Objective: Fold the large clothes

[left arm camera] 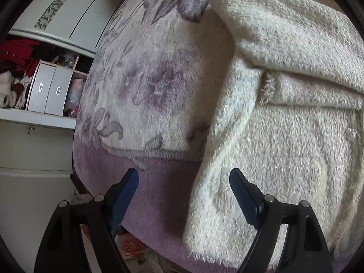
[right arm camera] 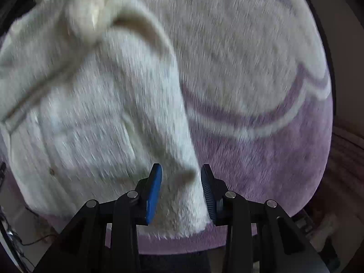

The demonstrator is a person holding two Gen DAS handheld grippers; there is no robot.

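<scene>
A fluffy cream coat (left arm camera: 284, 118) lies on a bed covered by a purple floral blanket (left arm camera: 154, 95). Its sleeve is folded across the body, and the near hem hangs toward me. My left gripper (left arm camera: 184, 182) is open and empty, with the coat's left edge between its blue pads. In the right wrist view the coat (right arm camera: 95, 113) fills the left half, blurred by motion. My right gripper (right arm camera: 180, 182) has its jaws partly closed around the coat's lower corner (right arm camera: 179, 209), and the pads stand on either side of the fabric.
A white wardrobe (left arm camera: 75, 11) with open shelves of clothes and two small grey drawers (left arm camera: 49, 91) stands left of the bed. Clutter lies on the floor below the bed edge (left arm camera: 134, 245). The purple blanket border (right arm camera: 273, 170) extends to the right.
</scene>
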